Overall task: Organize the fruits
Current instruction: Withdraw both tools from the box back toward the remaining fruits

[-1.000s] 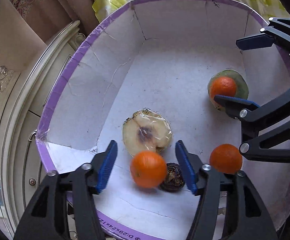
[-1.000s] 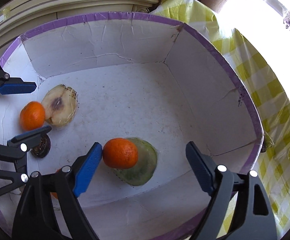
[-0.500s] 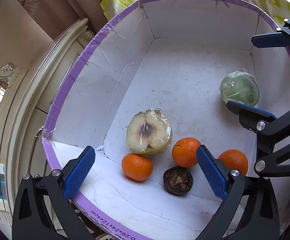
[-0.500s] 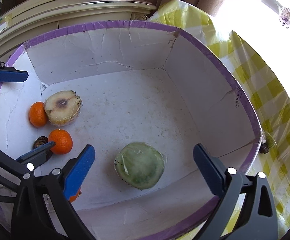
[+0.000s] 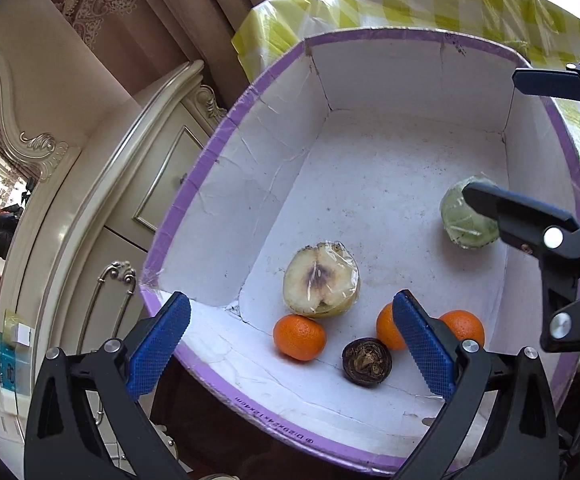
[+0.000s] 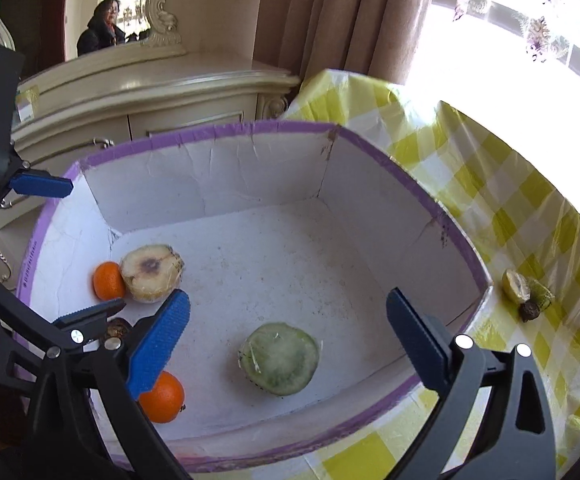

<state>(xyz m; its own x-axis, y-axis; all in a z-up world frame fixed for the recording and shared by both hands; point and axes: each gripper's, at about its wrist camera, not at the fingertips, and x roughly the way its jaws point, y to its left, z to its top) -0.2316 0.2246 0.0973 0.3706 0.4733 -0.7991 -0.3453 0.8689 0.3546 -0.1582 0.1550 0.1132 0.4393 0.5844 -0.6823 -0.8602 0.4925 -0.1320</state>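
Note:
A white cardboard box with a purple rim [image 5: 225, 128] [image 6: 209, 136] holds the fruit. Inside lie a wrapped pale fruit half [image 5: 321, 279] [image 6: 151, 273], a wrapped green fruit half [image 5: 466, 220] [image 6: 278, 358], three oranges [image 5: 299, 337] [image 5: 386, 326] [image 5: 464, 326] and a dark round fruit [image 5: 366, 362]. My left gripper [image 5: 290, 344] is open and empty above the box's near edge. My right gripper [image 6: 290, 338] is open and empty above the green half.
The box sits on a table with a yellow checked cloth [image 6: 510, 208]. A cut lemon piece and a small dark fruit [image 6: 524, 292] lie on the cloth right of the box. A cream cabinet [image 5: 101, 216] stands beside the table, with curtains behind.
Both grippers have opened wide and risen out of the box. The orange from the left gripper and the one from the right now lie on the box floor.

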